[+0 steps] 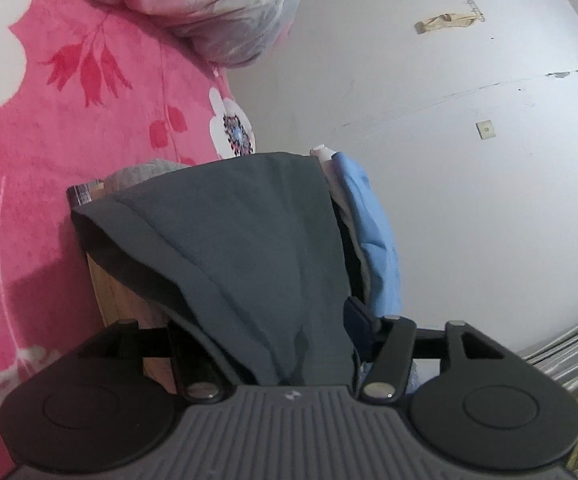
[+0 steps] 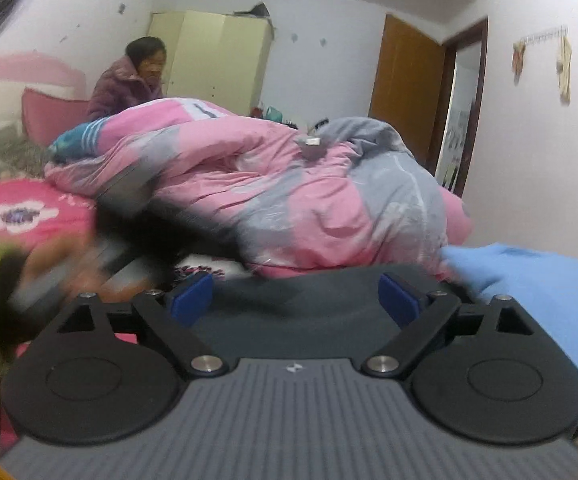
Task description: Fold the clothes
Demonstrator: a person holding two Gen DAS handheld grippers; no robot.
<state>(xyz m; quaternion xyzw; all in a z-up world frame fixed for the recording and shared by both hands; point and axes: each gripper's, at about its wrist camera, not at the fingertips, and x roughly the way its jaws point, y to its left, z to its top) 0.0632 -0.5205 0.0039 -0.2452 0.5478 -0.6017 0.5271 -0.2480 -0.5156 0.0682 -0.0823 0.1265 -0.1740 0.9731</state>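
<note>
A dark grey garment (image 1: 245, 248) drapes over my left gripper (image 1: 285, 340) and hides its fingertips; the fingers stand fairly wide apart and I cannot tell whether they pinch the cloth. It lies on a stack with a light blue garment (image 1: 373, 240) beside it. In the right wrist view my right gripper (image 2: 299, 296) is open, its blue pads (image 2: 191, 298) wide apart just over the same dark grey garment (image 2: 297, 316). The light blue garment (image 2: 537, 300) lies to its right.
A pink flowered blanket (image 1: 69, 128) covers the bed. A pink and grey quilt (image 2: 289, 196) is heaped behind the clothes. A person in a purple jacket (image 2: 129, 80) sits at the far side. A wooden box (image 1: 117, 292) stands under the stack. A white wall (image 1: 469, 160) is to the right.
</note>
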